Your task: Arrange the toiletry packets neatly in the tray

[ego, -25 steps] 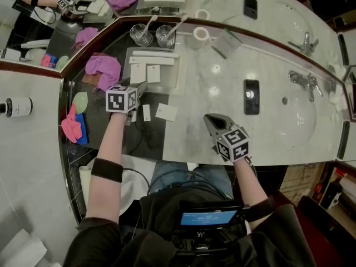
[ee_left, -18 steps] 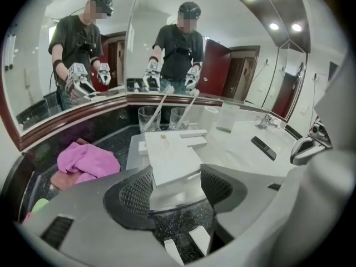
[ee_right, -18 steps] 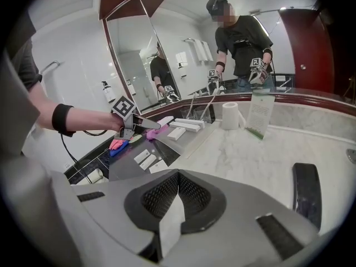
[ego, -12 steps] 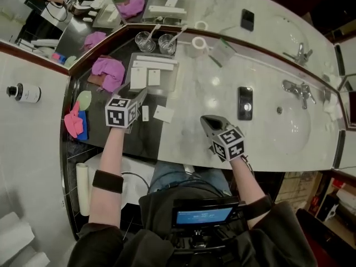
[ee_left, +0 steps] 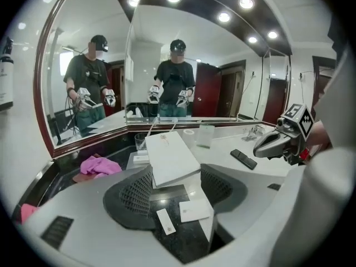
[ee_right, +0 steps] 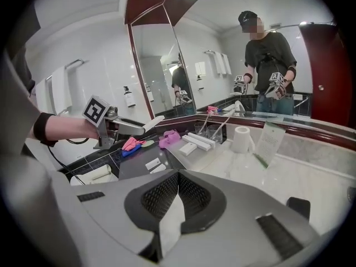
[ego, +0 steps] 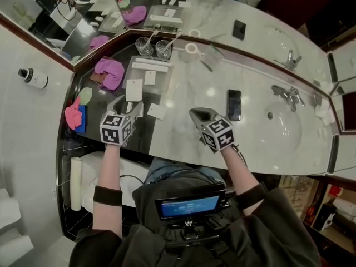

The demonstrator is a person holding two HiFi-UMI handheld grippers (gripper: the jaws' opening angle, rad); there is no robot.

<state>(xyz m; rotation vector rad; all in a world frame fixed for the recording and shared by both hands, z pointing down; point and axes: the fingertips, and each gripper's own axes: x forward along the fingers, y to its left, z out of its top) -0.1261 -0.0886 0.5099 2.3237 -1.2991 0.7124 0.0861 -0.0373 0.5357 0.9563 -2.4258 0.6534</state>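
My left gripper [ego: 128, 104] [ee_left: 175, 185] hangs over the dark counter, shut on a flat white packet [ee_left: 172, 157] that sticks up tilted from between its pads. From the right gripper view the same packet [ee_right: 148, 124] juts out of the left jaws. Under it on the counter lie a narrow packet [ee_left: 166, 221] and a squarish packet [ee_left: 194, 209] [ego: 157, 111]. Beyond them stands the clear tray [ego: 167, 74], holding a long white packet [ego: 149, 67] and a small one [ego: 149, 78]. Over the marble near the front edge, my right gripper [ego: 196, 114] [ee_right: 175, 196] is shut and holds nothing.
A pink cloth [ego: 109, 71] lies left of the tray. Two glasses [ego: 150, 46] and a toilet roll [ego: 192, 48] stand behind it. A phone [ego: 233, 104], the faucet [ego: 286, 93] and the sink [ego: 283, 124] are to the right. Pink, blue and green items [ego: 75, 113] sit far left.
My left gripper has drawn back toward the counter's front edge, still holding its packet, so the two loose packets now lie ahead of it. The right gripper has hardly moved.
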